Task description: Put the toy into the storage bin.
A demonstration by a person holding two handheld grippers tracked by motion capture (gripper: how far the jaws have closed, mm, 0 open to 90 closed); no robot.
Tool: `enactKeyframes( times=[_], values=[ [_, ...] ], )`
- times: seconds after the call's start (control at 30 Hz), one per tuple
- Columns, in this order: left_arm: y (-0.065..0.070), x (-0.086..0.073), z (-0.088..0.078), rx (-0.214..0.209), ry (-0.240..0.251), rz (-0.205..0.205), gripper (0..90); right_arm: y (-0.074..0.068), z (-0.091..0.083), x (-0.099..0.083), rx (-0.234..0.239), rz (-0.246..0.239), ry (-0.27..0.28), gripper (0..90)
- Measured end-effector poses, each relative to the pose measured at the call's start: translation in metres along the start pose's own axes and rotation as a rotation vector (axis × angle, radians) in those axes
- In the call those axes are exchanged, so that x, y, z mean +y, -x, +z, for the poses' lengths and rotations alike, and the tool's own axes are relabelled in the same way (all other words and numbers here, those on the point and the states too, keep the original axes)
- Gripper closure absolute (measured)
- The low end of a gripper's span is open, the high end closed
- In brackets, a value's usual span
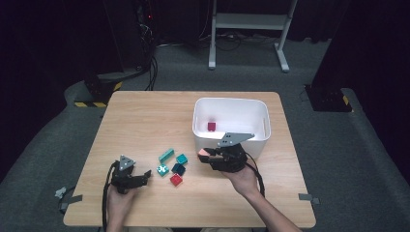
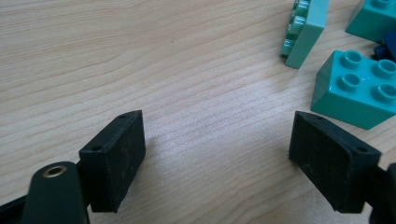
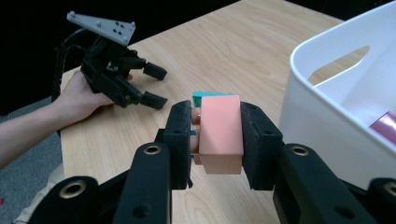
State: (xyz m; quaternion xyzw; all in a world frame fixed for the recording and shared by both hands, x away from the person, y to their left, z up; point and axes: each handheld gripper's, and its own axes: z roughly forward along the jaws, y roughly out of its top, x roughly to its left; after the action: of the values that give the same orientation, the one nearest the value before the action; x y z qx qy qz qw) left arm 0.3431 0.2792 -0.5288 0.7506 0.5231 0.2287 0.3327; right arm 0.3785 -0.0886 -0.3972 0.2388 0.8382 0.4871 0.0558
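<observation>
Holding a pink brick point(image 3: 219, 133) clamped between my right gripper point(image 1: 209, 155) jaws, just beside the white bin point(image 1: 231, 140) | bin's near wall lying directly ahead of the brick | left gripper point(image 2: 219, 158) resting wide open, empty, farther from the bin.

Overhead faces forward; tool cameras close, perhaps.

Salmon-pink brick point(image 3: 219, 133), white bin point(image 1: 231, 112), teal bricks point(image 2: 356, 88), pale wood-grain table point(image 1: 145, 121)
</observation>
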Motion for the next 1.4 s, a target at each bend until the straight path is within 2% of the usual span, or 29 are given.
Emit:
enactKeyframes(
  times=[0.23,0.43,0.57,0.7,0.87,1.23,1.4],
  values=[
    [0.000,0.000,0.000,0.000,0.000,-0.001,18.7,0.009,-0.011,0.015,-0.028,0.010,0.017,67.1],
    [0.000,0.000,0.000,0.000,0.000,-0.001,18.7,0.022,-0.017,0.024,-0.041,0.049,0.026,67.1],
    [0.000,0.000,0.000,0.000,0.000,0.000,18.7,0.029,-0.020,0.027,-0.067,0.063,0.030,67.1],
    [0.000,0.000,0.000,0.000,0.000,-0.001,18.7,0.038,-0.024,0.031,-0.095,0.087,0.047,67.0],
    [0.000,0.000,0.001,-0.001,0.000,0.002,18.7,0.050,-0.021,0.042,-0.170,0.073,0.018,67.0],
    [0.000,0.000,0.000,-0.002,0.000,0.001,18.7,0.069,-0.021,0.038,-0.230,0.138,-0.005,66.7],
    [0.000,0.000,0.000,-0.002,0.000,0.001,18.7,0.077,-0.018,0.036,-0.243,0.163,-0.017,66.7]
  ],
)
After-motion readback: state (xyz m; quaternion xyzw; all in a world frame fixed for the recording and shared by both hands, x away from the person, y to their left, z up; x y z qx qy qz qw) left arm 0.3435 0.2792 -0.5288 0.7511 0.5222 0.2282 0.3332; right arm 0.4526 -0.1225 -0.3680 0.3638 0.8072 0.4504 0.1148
